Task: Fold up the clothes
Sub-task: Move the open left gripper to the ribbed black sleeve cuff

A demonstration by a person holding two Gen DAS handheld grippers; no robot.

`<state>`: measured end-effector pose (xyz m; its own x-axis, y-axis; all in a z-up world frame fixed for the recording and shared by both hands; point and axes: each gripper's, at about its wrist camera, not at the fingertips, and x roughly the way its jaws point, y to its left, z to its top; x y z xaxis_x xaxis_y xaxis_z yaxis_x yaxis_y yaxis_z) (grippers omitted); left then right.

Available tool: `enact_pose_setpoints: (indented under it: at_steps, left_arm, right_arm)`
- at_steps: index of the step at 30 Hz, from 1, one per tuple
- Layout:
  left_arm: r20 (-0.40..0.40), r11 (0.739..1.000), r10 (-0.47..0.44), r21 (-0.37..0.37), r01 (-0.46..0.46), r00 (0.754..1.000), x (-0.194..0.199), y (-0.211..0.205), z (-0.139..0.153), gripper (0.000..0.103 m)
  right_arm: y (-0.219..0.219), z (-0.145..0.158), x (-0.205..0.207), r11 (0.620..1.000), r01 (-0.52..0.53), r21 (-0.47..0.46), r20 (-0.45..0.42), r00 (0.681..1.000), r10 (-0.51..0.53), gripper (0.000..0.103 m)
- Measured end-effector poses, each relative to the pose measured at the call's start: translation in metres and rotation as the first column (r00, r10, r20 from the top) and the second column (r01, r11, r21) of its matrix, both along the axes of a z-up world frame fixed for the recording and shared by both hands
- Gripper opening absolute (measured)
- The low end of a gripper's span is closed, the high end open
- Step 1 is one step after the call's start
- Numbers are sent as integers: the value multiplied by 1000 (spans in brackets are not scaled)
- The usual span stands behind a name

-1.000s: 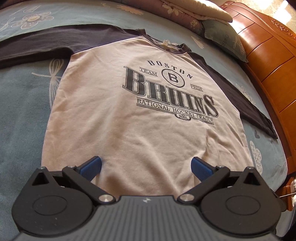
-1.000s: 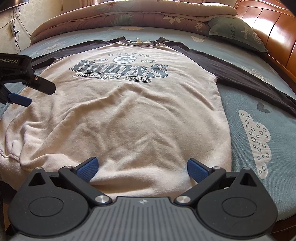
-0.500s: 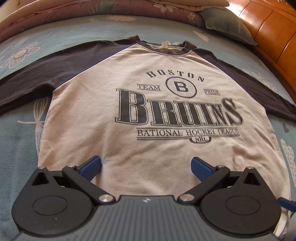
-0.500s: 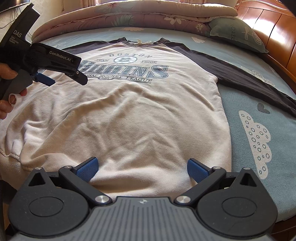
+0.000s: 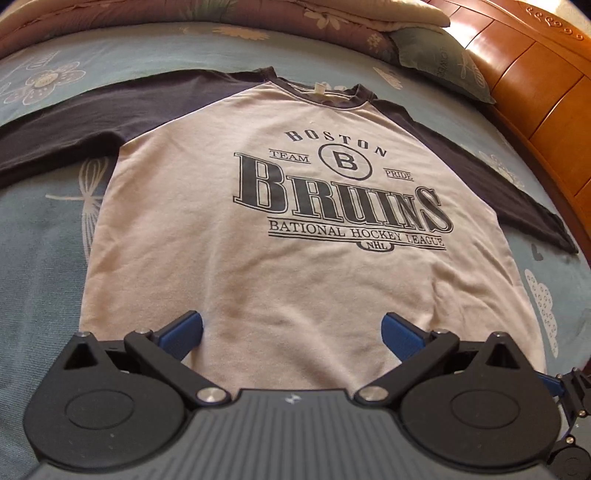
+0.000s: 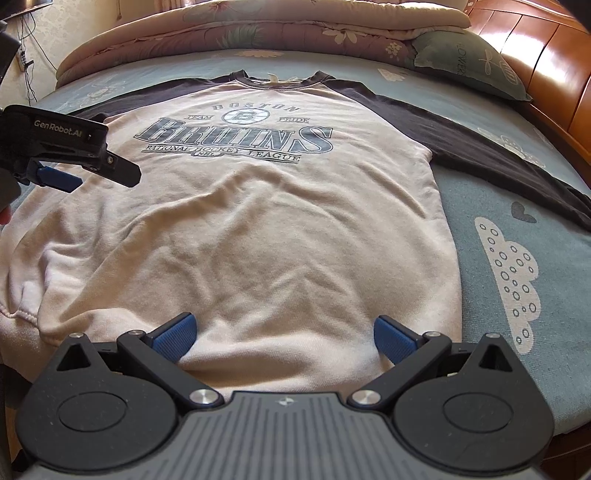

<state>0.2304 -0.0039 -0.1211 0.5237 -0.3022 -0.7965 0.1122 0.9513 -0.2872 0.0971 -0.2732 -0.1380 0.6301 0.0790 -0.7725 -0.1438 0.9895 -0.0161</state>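
The left gripper (image 5: 291, 334) has its jaws spread wide, nothing between the blue pads (image 5: 181, 334); it hangs above the lower body of the sweatshirt (image 5: 280, 266), apart from the cloth as far as the view shows; from the right wrist view the same tool juts in from the left edge over the garment's side, the lettering GenRobot.AI on its black casing. The right gripper (image 6: 282, 338) likewise stands wide open and holds nothing; its pads frame the cream hem area, though whether they touch the fabric cannot be told.

Ahead of both sets of jaws the sweatshirt lies face up and spread flat on the bed; its body is cream, wrinkled in soft ridges just beyond the right jaws; farther out sits the dark printed crest (image 5: 340, 192) reading Boston, Team Pride, Bruins, and NHL; beyond that the dark collar (image 5: 317, 90) with a pale tag. The dark sleeves (image 5: 110, 114) stretch outward to either side, lying flat on the blue bedsheet (image 5: 40, 258) patterned with flowers and a dotted cloud; the hem corner to the left of the right jaws is bunched.

Farthest from the jaws a folded floral quilt (image 6: 258, 29) lies across the bed's end; a green pillow (image 6: 469, 62) rests beside it; the wooden bed frame (image 5: 528, 74) runs along the right.
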Motion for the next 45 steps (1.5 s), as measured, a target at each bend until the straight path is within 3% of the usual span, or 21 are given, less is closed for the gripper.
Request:
enact_pose_setpoints:
  at_steps: [4, 7, 9, 15, 19, 20, 22, 23, 28, 32, 38, 41, 45]
  left_arm:
    - [18, 989, 69, -131, -66, 997, 4, 37, 18, 102]
    - [-5, 963, 124, -239, -122, 992, 11, 77, 29, 102]
    - [-8, 951, 163, -263, -159, 987, 14, 104, 36, 102]
    - [-8, 932, 260, -260, -253, 966, 28, 201, 55, 102]
    - [36, 916, 359, -203, -345, 933, 30, 277, 73, 102]
    - [40, 901, 394, -213, -377, 918, 28, 297, 73, 102]
    - [33, 862, 464, -248, -443, 885, 24, 335, 70, 102]
    - [6, 825, 505, -299, -480, 863, 21, 354, 60, 102]
    - [-148, 590, 658, -507, -628, 738, 3, 427, 0, 101]
    - [-217, 496, 685, -561, -663, 696, -2, 444, -39, 101]
    - [-161, 486, 698, -609, -627, 698, 15, 455, -48, 101]
    - [-112, 507, 712, -601, -618, 694, 27, 457, -49, 101]
    - [-83, 515, 728, -590, -622, 680, 38, 459, -48, 100]
  right_arm:
    - [0, 0, 2, 1000, 6, -4, -14, 1000, -6, 103]
    - [1, 1, 5, 1000, 12, -8, -35, 999, -12, 103]
    - [1, 3, 8, 1000, 6, -11, -60, 998, -7, 103]
    - [1, 8, 20, 1000, -10, -5, -141, 990, 9, 103]
    - [2, 14, 27, 999, 26, 21, -150, 988, -23, 103]
    - [3, 15, 29, 999, 35, 21, -149, 988, -31, 103]
    - [8, 17, 33, 999, 41, 22, -144, 989, -38, 103]
    - [12, 18, 36, 999, 39, 21, -140, 990, -35, 103]
    - [29, 24, 47, 1000, 26, 15, -121, 992, -24, 103]
    - [42, 29, 56, 1000, 16, 10, -106, 994, -15, 103]
    - [57, 24, 67, 1000, 6, -11, -114, 994, -7, 103]
    - [58, 22, 68, 1000, 7, -13, -118, 993, -8, 103]
    - [60, 19, 70, 1000, 7, -15, -123, 992, -9, 103]
